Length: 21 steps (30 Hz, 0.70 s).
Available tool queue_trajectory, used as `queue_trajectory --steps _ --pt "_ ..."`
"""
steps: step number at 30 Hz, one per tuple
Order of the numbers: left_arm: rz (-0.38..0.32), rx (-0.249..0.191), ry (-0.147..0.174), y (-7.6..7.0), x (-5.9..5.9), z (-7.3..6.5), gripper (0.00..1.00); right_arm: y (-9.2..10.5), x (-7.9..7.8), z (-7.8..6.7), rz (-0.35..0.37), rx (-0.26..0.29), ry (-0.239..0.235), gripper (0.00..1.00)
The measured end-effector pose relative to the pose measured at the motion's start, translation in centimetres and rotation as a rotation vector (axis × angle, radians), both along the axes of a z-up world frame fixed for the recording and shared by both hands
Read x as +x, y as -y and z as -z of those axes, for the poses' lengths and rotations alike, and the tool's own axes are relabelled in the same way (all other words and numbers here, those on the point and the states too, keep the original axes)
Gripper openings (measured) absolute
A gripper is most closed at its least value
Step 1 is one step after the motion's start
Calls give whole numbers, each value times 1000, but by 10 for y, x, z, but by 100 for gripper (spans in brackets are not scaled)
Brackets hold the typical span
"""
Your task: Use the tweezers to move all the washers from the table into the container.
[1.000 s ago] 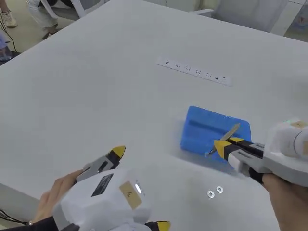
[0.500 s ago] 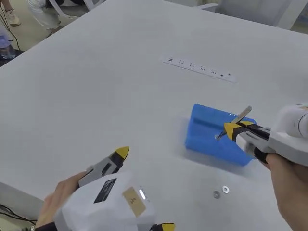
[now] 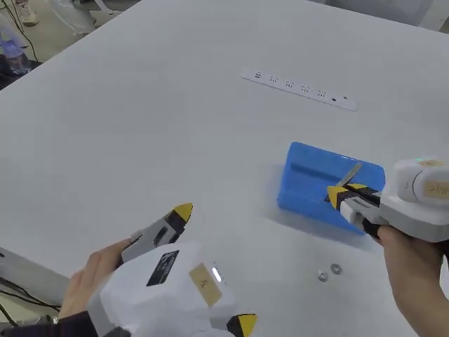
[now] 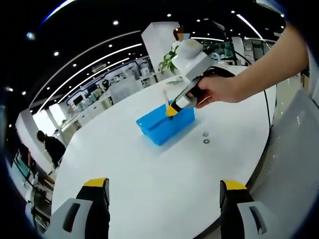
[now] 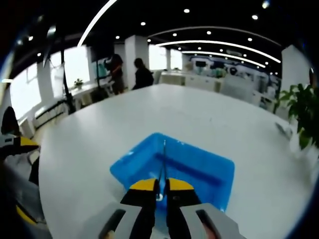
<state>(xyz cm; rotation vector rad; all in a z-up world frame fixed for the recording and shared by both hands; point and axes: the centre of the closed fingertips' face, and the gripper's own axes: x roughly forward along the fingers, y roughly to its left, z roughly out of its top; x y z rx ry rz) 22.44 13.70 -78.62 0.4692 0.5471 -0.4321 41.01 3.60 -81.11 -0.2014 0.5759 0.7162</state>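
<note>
Right gripper point(image 3: 337, 195) clamps tweezers point(image 3: 349, 173) over the container point(image 3: 309, 179) — tip state cannot be told — the two near washers point(image 3: 329, 272), close together, may scatter when pinched.

Silver tweezers point(image 3: 351, 173) angle over the blue container point(image 3: 309, 186), two washers point(image 3: 335, 269) lying nearby.

The tweezers point(image 3: 349, 175) end inside the blue container point(image 3: 309, 175), and their tips are too fine to tell whether they pinch anything (the right gripper view blurs them as well). The right gripper point(image 3: 338, 195) covers the container's near right corner. The left gripper point(image 3: 214, 267) has its lower jaw tip cut by the head view's bottom edge. The washers point(image 3: 336, 269) on the table point(image 3: 140, 126) are mere specks. The power strip point(image 3: 298, 90) markings are unreadable.
</note>
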Motion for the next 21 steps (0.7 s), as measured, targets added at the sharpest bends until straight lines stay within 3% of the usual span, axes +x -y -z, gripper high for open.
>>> queue_trajectory --steps 11,21 --pt "-1 3 -1 0 0 1 93 0 0 2 -2 -23 42 3" --pt "-2 7 -1 -1 0 1 93 3 1 3 14 -9 20 3"
